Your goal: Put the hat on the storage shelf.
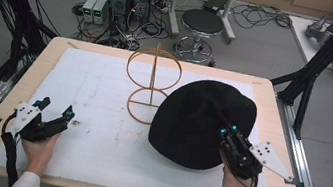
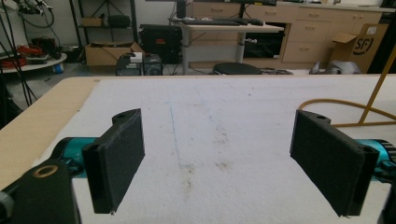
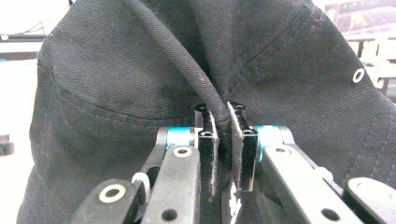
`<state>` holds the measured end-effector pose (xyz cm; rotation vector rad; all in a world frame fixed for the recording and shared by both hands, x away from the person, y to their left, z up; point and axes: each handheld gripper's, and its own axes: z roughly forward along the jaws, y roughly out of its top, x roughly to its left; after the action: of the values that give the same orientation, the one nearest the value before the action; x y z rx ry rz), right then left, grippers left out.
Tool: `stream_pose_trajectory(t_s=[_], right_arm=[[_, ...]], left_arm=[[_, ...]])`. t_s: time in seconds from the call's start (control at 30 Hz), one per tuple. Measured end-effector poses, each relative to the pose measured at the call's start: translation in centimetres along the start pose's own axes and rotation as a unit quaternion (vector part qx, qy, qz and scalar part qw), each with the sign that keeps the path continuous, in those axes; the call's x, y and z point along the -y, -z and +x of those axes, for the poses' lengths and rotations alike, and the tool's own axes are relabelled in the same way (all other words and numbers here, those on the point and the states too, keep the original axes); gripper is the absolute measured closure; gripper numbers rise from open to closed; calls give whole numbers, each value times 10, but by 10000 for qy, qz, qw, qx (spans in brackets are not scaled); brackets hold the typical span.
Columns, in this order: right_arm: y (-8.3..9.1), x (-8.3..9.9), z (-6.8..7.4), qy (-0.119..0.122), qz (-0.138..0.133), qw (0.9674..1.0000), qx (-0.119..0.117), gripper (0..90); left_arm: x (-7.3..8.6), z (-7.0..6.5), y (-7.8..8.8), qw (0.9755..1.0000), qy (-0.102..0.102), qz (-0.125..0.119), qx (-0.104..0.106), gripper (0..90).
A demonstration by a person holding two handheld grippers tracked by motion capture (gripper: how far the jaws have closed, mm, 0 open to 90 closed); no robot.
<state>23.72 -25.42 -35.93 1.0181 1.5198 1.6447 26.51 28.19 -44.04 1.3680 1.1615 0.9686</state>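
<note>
Pinched in our right claw (image 3: 223, 140), black hat (image 1: 200, 121) grabbed; wire stand (image 1: 152, 83) awaits; left claw (image 2: 224, 163) wide, empty.

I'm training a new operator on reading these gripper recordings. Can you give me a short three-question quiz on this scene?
1. True or false: the right gripper is shut on a fold of the black fabric hat.
2. Multiple choice: the left gripper is
A. shut on the hat
B. open, with nothing between its jaws
C. gripping the stand
3. Fill in: behind the hat on the white foam mat stands a thin orange ____ stand made of two rings on a post.

Key: 1 true; 2 B; 3 wire.
</note>
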Motion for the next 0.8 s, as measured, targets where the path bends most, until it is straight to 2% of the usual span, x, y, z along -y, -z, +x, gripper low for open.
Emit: stream_pose_trajectory(t_s=[0.1, 0.3, 0.53, 0.67, 0.8], right_arm=[[-5, -19, 0, 137, -118, 9998, -2, 838], [-12, -40, 3, 340, -251, 9991, 42, 837], [-17, -56, 4, 371, -447, 9983, 33, 837], [-22, -66, 5, 296, -590, 9978, -17, 837], [-29, -73, 9, 334, -600, 9976, -27, 837]], left_arm=[[0, 1, 0, 10000, 19, 2, -6, 180], [-1, 4, 3, 9999, 75, -52, -47, 180], [-1, 4, 3, 9999, 86, -40, -40, 180], [-1, 2, 3, 10000, 68, -40, -13, 180], [-1, 3, 3, 10000, 79, -51, -10, 180]])
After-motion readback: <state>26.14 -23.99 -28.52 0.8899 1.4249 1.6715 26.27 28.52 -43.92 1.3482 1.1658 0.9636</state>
